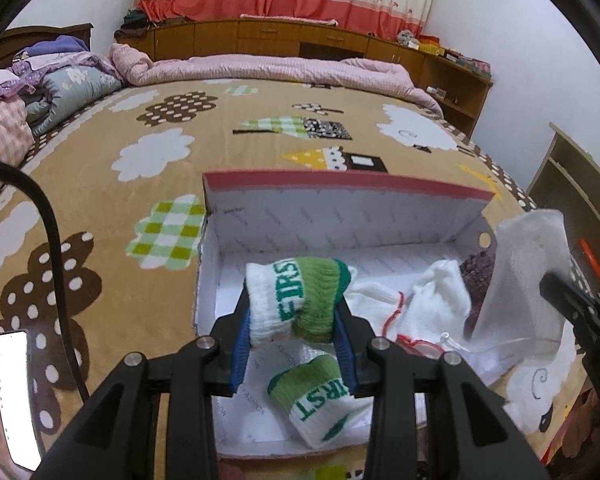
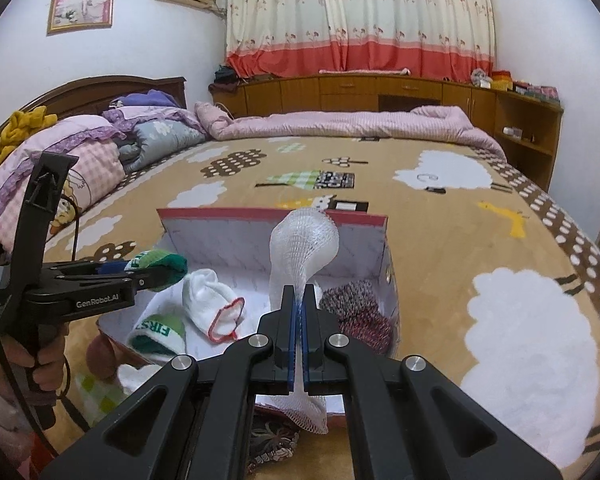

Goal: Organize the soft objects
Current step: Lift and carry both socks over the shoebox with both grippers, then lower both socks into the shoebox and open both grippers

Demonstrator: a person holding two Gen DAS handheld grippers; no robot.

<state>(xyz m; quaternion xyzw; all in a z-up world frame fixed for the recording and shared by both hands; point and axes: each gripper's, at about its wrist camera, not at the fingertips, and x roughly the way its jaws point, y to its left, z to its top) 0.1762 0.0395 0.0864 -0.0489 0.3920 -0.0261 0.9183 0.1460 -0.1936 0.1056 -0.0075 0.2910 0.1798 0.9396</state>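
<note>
An open white cardboard box [image 1: 340, 208] [image 2: 236, 240] with a red-edged lid lies on the bed. My left gripper [image 1: 296, 312] [image 2: 156, 270] is shut on a rolled green and white sock [image 1: 296, 300] [image 2: 160, 264] above the box's left half. A matching sock [image 1: 324, 404] [image 2: 156, 332] lies in the box's near corner. A white sock with red trim [image 1: 424, 300] [image 2: 212, 300] and a speckled maroon knit piece [image 2: 360, 312] [image 1: 478, 276] lie further right in it. My right gripper [image 2: 299, 300] [image 1: 556, 292] is shut on a white foam net sleeve [image 2: 300, 248] [image 1: 520, 276] over the box's right half.
The bed carries a tan blanket [image 1: 148, 128] with cloud and house prints. Folded quilts and pillows [image 2: 92, 148] pile up at the headboard, and a pink quilt [image 2: 340, 124] runs along the far side. Wooden cabinets [image 2: 380, 92] line the wall. A person's hand [image 2: 28, 364] grips the left handle.
</note>
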